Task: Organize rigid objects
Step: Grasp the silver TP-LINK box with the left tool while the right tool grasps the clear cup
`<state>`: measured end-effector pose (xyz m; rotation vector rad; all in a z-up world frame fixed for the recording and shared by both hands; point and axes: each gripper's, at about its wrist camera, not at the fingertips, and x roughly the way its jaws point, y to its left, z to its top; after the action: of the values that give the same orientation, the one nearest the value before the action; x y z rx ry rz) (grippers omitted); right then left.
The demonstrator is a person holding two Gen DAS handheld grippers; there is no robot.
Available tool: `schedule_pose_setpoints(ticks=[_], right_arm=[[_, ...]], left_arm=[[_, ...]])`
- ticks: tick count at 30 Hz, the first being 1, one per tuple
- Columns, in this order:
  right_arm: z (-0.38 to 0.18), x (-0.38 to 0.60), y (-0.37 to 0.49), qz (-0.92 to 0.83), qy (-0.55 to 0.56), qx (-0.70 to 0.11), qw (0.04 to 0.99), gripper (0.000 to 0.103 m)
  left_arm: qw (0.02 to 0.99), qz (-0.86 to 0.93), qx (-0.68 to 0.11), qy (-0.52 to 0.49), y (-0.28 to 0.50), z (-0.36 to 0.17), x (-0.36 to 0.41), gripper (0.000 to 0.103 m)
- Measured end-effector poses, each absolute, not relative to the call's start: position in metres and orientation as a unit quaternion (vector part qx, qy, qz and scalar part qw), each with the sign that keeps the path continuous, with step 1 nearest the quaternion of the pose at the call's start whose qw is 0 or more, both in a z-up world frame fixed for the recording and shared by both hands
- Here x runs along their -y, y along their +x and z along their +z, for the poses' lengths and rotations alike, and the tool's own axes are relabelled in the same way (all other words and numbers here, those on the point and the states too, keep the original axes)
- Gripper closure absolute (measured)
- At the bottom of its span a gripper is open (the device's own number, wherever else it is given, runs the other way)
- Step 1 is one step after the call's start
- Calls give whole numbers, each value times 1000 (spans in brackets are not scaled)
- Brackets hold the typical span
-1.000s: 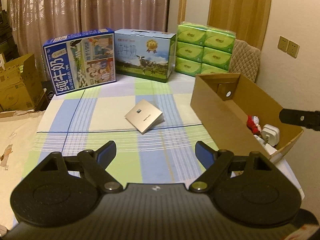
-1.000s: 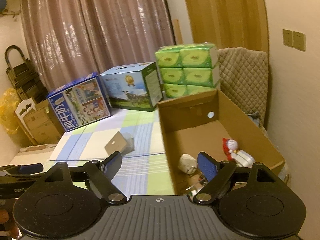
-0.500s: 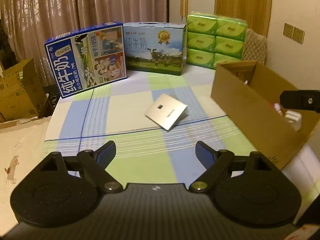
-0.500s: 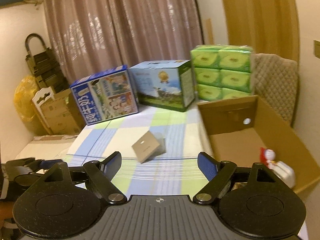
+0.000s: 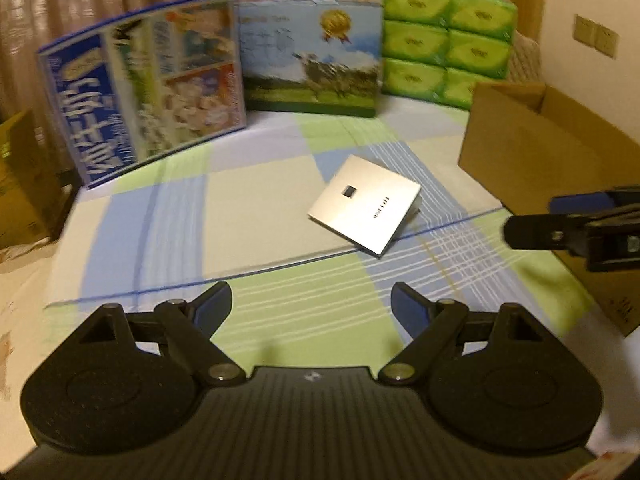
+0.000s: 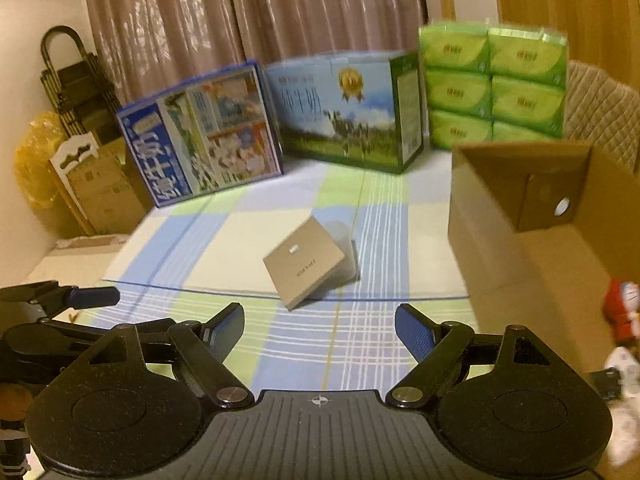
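Both the left gripper (image 5: 311, 300) and right gripper (image 6: 319, 322) hang wide apart and empty while the flat square box (image 5: 365, 210) lies on the checked cloth (image 5: 168, 216) beside the cardboard carton (image 5: 516, 152), so pads risk skidding off its thin edges.

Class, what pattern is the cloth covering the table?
Pastel checks, blue, green and cream, on the cloth; clearest in the left wrist view.

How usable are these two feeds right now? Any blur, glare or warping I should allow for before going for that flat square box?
Left wrist view: motion smear on the blue milk carton and the edges, though the flat square box reads fairly sharp; fisheye bends the carton's sides. Right wrist view: softer overall, with the box hazy, the cardboard box and its contents smeared, and sheen on the curtains. Dim warm light in both.
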<state>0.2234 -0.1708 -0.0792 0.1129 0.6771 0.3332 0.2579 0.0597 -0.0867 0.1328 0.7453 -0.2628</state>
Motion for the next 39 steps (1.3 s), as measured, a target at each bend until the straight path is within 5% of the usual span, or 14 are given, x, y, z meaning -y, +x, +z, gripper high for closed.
schedule_pose_setpoints(ticks=[8, 14, 27, 39], right_arm=[[-125, 167, 275, 153, 48, -345, 925, 24], [-139, 174, 302, 144, 60, -349, 924, 38], [-141, 187, 313, 128, 82, -355, 923, 38], [-142, 184, 319, 141, 79, -352, 922, 38]], left_arm=[[899, -237, -348, 122, 317, -118, -54, 18], [874, -307, -339, 162, 351, -129, -40, 14], [831, -367, -357, 217, 409, -152, -13, 10], [887, -272, -350, 130, 371, -140, -33, 17]])
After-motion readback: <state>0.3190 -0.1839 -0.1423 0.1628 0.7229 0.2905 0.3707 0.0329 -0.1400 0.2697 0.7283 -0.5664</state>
